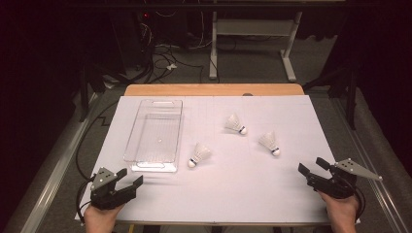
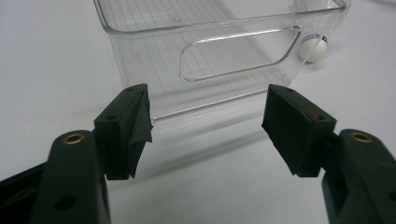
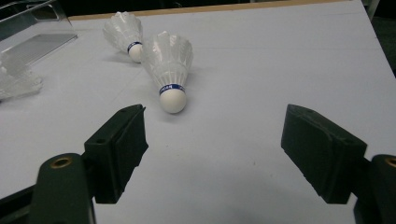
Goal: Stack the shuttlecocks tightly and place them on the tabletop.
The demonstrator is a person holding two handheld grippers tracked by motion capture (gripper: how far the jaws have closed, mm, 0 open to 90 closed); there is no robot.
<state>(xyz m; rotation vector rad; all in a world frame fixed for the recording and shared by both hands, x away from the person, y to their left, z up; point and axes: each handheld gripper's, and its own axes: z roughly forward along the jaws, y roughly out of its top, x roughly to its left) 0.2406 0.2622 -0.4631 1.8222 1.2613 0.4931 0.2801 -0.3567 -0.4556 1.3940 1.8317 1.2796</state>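
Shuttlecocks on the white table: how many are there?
3, all lying on their sides, none hidden that I can tell: one just right of the clear bin, one near the middle, one farthest right.

Three shuttlecocks (image 1: pixel 235 124) right of clear bin (image 1: pixel 155 134); both grippers open, empty

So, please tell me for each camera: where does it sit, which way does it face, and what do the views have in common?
High view: above the person's side, looking forward and down on the white table; both hands show, with the left gripper and right gripper.
Left gripper view: rides on the left gripper, facing the clear tray close ahead; its two open jaws show.
Right gripper view: rides on the right gripper, facing the nearest shuttlecock; its two open jaws show.
Shared: the tray and shuttlecocks appear in all three.
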